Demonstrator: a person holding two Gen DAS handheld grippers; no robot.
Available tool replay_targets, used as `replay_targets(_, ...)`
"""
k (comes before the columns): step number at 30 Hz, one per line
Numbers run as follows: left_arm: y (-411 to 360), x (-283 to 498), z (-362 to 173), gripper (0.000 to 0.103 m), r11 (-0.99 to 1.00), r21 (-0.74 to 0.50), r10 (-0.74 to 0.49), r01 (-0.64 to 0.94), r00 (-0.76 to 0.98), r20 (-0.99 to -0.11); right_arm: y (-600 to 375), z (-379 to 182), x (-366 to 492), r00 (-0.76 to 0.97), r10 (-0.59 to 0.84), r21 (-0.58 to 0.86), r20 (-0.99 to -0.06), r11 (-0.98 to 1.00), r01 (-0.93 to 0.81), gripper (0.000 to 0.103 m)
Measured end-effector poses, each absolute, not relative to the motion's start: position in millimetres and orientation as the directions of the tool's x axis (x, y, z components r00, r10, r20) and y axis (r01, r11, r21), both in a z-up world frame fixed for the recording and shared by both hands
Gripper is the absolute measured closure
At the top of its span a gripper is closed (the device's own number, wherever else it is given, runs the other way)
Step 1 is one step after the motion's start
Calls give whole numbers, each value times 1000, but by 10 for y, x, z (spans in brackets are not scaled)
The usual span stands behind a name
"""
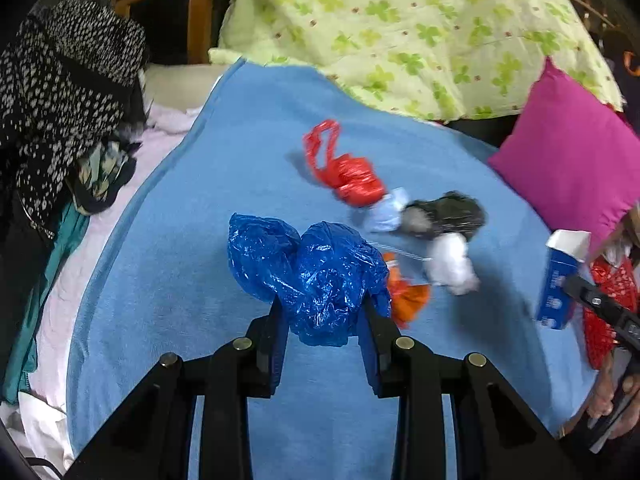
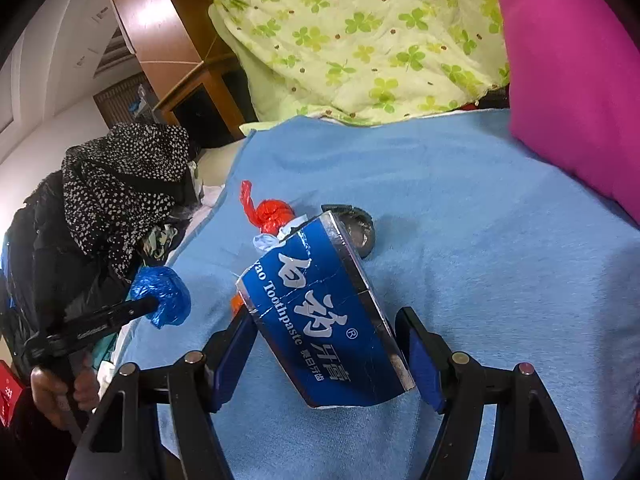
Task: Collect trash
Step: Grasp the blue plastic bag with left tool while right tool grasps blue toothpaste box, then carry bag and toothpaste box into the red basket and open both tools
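While the blue blanket point(image 1: 200, 240) carries most of the trash, two pieces are lifted off it. A red bag point(image 1: 348, 172), a black wad point(image 1: 452, 214), a white wad point(image 1: 452, 264) and an orange scrap point(image 1: 408, 296) lie close together near its middle. The left gripper point(image 1: 324, 312) is clamped on a crumpled blue bag point(image 1: 316, 272). The right gripper point(image 2: 326, 344) pinches a torn toothpaste box point(image 2: 320, 320), empty as far as its open end shows, tilted above the blanket.

Each fisheye camera sits just behind its own claw, looking forward and down across the blue blanket point(image 1: 180, 240) at close range. Both views share the red bag point(image 1: 352, 178), the green floral quilt point(image 2: 360, 40) along the top and the pink pillow point(image 2: 580, 80) at right.
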State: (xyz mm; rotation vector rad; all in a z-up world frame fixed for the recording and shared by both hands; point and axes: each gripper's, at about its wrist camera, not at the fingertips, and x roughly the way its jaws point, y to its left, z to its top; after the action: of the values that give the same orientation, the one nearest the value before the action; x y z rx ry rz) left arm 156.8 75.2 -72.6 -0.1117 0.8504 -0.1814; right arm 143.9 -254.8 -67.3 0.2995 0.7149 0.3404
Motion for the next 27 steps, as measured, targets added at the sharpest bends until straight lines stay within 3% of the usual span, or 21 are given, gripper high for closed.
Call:
replay_targets(13, -187, 1134, -213, 68, 947, -122, -297, 298, 662, -688, -3044, -347, 915, 804, 322, 335, -500, 928, -163, 29)
replay_targets(27, -1361, 736, 206, 68, 857, -99, -444, 506, 625, -642, -4185, -2, 92, 938, 160, 372, -307, 928, -36, 29)
